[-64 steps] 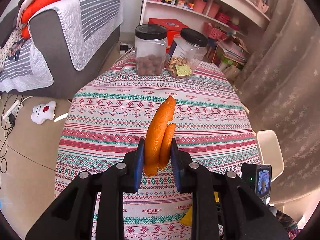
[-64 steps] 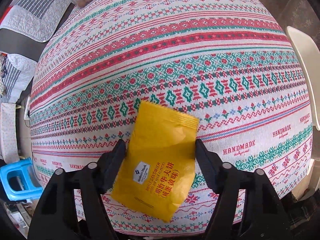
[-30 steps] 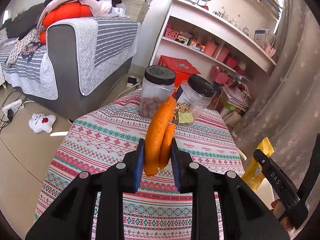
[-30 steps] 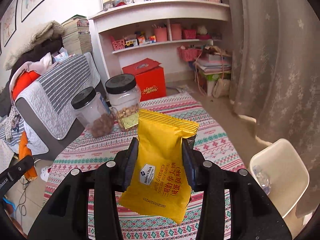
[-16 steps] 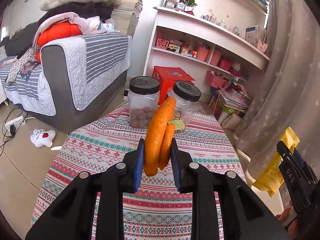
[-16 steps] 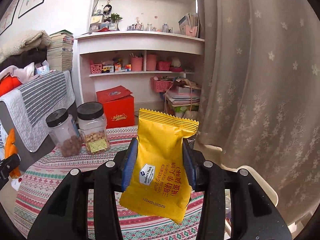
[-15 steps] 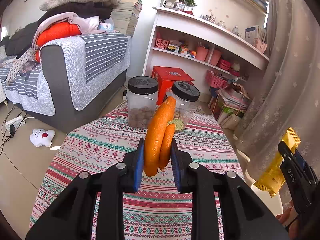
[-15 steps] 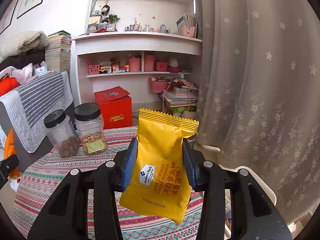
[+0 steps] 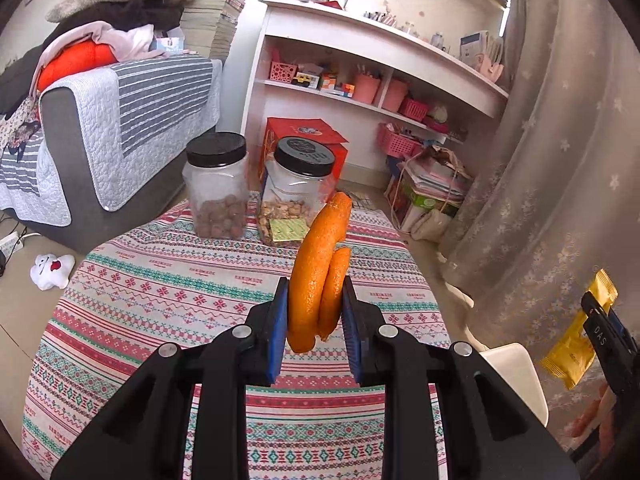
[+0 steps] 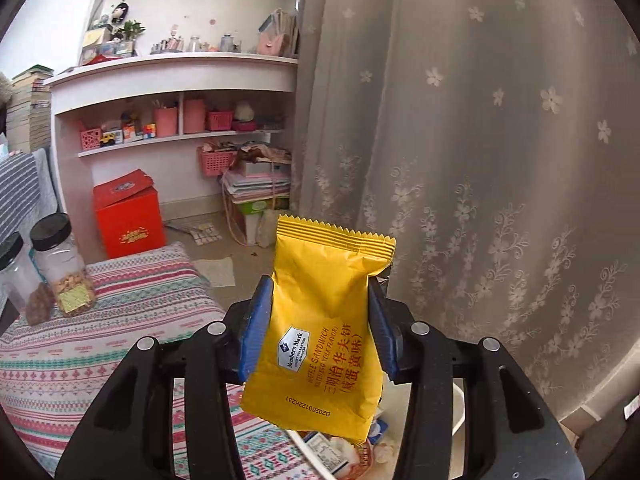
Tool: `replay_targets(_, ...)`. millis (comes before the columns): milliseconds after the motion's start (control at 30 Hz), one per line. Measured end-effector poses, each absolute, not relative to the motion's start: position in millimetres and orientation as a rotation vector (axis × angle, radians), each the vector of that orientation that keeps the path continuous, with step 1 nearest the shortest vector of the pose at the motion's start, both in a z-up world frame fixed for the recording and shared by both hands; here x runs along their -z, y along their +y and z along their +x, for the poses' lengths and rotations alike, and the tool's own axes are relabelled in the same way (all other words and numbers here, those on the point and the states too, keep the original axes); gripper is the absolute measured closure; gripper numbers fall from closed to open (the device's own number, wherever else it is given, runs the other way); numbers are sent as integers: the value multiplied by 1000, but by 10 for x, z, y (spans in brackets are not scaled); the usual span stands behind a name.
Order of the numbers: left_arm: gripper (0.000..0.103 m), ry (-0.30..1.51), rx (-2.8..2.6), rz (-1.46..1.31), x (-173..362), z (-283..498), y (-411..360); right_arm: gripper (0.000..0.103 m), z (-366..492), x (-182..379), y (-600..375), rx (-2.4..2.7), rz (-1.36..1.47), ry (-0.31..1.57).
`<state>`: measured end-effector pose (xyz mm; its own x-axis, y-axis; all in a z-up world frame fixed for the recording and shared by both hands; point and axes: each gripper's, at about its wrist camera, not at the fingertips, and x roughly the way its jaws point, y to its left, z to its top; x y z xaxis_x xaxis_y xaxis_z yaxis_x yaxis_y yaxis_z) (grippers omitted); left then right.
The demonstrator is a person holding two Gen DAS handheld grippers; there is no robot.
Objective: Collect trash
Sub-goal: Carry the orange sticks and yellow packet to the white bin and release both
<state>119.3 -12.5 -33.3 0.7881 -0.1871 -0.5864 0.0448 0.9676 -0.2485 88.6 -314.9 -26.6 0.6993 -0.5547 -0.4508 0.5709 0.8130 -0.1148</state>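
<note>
Change since half a second ago: our right gripper has swung further right, so its view now faces the flowered curtain point(image 10: 500, 160) instead of the shelves, and the two jars have slid to the left edge of that view; our left gripper's view has barely shifted.
Left gripper point(image 9: 315, 320): we hold it above the round table's patterned cloth point(image 9: 160, 280), its blue-padded fingers point(image 9: 278, 328) closed tight on an orange peel.
Orange peel point(image 9: 318, 276): a curled strip pinched between the pads, standing upright and rising above the fingertips, lifted off the cloth.
Right gripper point(image 10: 316, 328): we hold it past the table's right edge, its blue pads point(image 10: 254, 328) pressed against both sides of a yellow snack wrapper.
Yellow snack wrapper point(image 10: 324, 332): upright between the pads, crimped top edge uppermost, printed "Member's Mark"; it also shows at the far right of the left view point(image 9: 576, 340), beside the curtain.
White bin point(image 10: 460, 404): directly below the wrapper, partly hidden by the gripper; we see printed packaging inside it. Its pale rim also appears by the table in the left view point(image 9: 516, 368).
Jars: two clear jars with black lids at the far side of the table, one holding brown balls point(image 9: 218, 188), the other nuts point(image 9: 298, 196).
Room: a white shelf unit point(image 9: 360, 76), a red box point(image 10: 128, 216) on the floor and a grey sofa point(image 9: 100, 120) under a striped quilt.
</note>
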Motion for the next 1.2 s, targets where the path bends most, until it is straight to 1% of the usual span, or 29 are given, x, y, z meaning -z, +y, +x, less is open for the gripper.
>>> replay_targets(33, 78, 655, 136, -225, 337, 1192, -206, 57, 866, 270, -3249, 644, 46, 501)
replay_targets(67, 78, 656, 148, -223, 343, 1189, -286, 53, 853, 273, -3325, 655, 53, 511)
replay_targets(133, 78, 661, 173, -219, 357, 1179, -456, 49, 815, 264, -3461, 670, 73, 517)
replay_targets(167, 78, 665, 188, -217, 366, 1172, -544, 42, 784, 249, -3528, 676, 87, 516)
replay_targets(200, 78, 670, 205, -212, 376, 1165, -641, 32, 755, 235, -3588, 682, 97, 512)
replay_targets(267, 78, 678, 241, -203, 392, 1143, -823, 21, 667, 179, -3680, 705, 110, 482)
replay_targets(333, 78, 682, 278, -186, 392, 1119, -1014, 14, 571, 106, -3787, 725, 119, 448)
replay_targets(367, 78, 679, 290, -171, 381, 1110, -1111, 7, 520, 63, -3841, 737, 124, 428)
replay_targets(567, 78, 698, 380, -102, 393, 1067, -1727, 7, 312, -107, -4186, 787, 172, 382)
replay_targets(733, 77, 732, 477, -117, 354, 1043, -2255, 7, 125, -200, -4556, 846, 275, 363)
replay_targets(933, 75, 746, 579, -115, 214, 1050, -2831, 7, -18, -227, -4847, 902, 331, 347)
replay_targets(1000, 70, 763, 610, -126, 189, 1074, -2967, 7, -47, -230, -4903, 913, 344, 343)
replay_targets(1067, 48, 779, 623, -138, 171, 1101, -3066, 7, -60, -238, -4919, 919, 349, 338)
replay_targets(1133, 44, 787, 631, -144, 146, 1114, -3093, 7, -58, -243, -4899, 911, 341, 334)
replay_targets(1167, 35, 783, 631, -141, 129, 1110, -3076, 7, -45, -245, -4863, 903, 329, 333)
replay_targets(1200, 30, 772, 623, -137, 109, 1095, -3049, 7, -26, -251, -4819, 897, 312, 333)
